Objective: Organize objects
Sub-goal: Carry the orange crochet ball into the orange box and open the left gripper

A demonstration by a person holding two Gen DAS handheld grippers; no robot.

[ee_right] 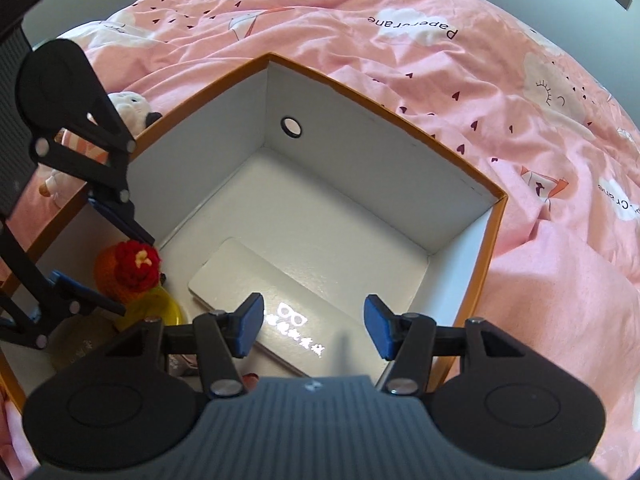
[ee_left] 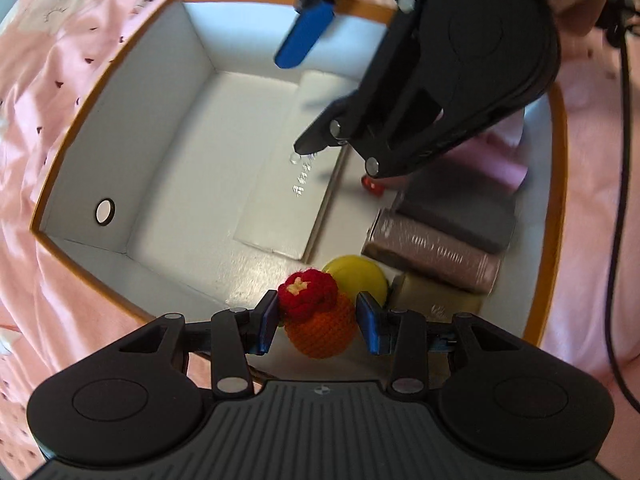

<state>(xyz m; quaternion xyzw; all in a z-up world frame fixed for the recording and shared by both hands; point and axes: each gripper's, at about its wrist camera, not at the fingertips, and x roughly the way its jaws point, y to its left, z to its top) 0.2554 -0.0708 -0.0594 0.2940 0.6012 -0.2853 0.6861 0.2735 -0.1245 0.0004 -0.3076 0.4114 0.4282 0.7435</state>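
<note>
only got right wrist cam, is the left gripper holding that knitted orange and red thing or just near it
Observer: Not gripping. The left gripper is open, and its fingers sit on either side of the knitted toy, with a gap showing at the right finger.
Operator: ok what else is in there that i cant see
Observer: Along the far side of the box from the toy lie a pinkish wrapped roll, a grey block, a folded pink cloth and a small red piece.
</note>
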